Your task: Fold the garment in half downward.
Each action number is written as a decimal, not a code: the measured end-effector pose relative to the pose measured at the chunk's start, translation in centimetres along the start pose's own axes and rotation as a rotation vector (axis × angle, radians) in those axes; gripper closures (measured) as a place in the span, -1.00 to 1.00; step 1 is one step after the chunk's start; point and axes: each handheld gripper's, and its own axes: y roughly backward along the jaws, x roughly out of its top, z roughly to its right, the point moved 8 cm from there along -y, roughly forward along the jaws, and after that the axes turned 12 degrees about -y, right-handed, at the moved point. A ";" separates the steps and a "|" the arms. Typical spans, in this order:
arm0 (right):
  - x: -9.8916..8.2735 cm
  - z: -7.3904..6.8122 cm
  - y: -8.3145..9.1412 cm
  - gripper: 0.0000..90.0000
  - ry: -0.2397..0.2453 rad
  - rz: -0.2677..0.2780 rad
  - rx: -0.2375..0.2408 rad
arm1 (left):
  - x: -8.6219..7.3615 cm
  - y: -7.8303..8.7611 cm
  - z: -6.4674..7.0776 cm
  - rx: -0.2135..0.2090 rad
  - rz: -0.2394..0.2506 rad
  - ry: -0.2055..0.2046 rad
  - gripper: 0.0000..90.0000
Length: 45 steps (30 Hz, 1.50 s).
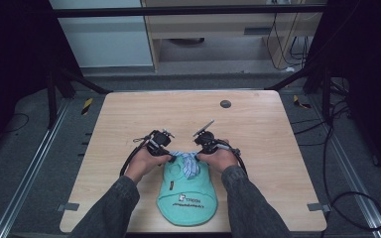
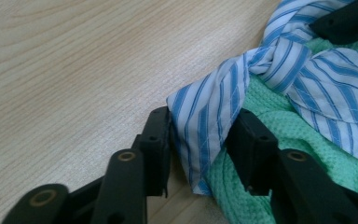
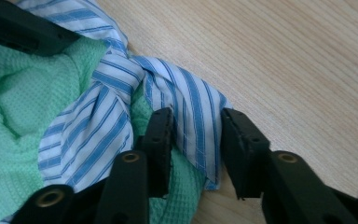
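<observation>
So the room first: a dim bay with black drapes on both sides, a pale cabinet (image 1: pixel 110 34) and a wooden shelf unit (image 1: pixel 218 25) at the back, cables trailing over the grey floor (image 1: pixel 25 148), and a black metal frame (image 1: pixel 188 11) around the setup. In the middle sits a light wood table (image 1: pixel 258 148), bare apart from a small dark round plug (image 1: pixel 225 103) near its far edge. On the near half of the table lies a mint green waffle-knit garment (image 1: pixel 188 196), looks like a little pet shirt with dark lettering, flat, collar end pointing away from the person. At that collar is a blue-and-white striped tie (image 1: pixel 187 162), and it's already crossed over into 1 knot in the middle, so I'd say the tying is mostly done and what's left is pulling it snug or adding a 2nd loop. The left gripper (image 2: pixel 200 140) is clamped on the left tail of the tie, the right gripper (image 3: pixel 196 140) has the right tail between its jaws too, pinched from both sides as far as I can tell.
</observation>
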 end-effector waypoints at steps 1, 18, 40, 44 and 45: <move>0.0 0.0 0.0 0.58 0.026 -0.001 -0.005 | 0.0 0.0 0.1 -0.009 0.004 -0.004 0.47; 0.1 -0.6 0.8 0.82 0.052 0.032 0.006 | -0.2 0.7 0.3 -0.003 0.062 -0.014 0.88; 0.6 -0.6 2.8 0.81 0.073 0.102 0.018 | 1.3 2.7 0.1 0.047 0.099 -0.078 0.90; 0.6 -0.5 2.9 0.80 0.081 0.108 0.017 | 1.4 2.9 0.1 0.048 0.102 -0.083 0.90; 0.7 -0.6 3.0 0.80 0.085 0.111 0.016 | 1.5 3.0 0.1 0.051 0.104 -0.086 0.90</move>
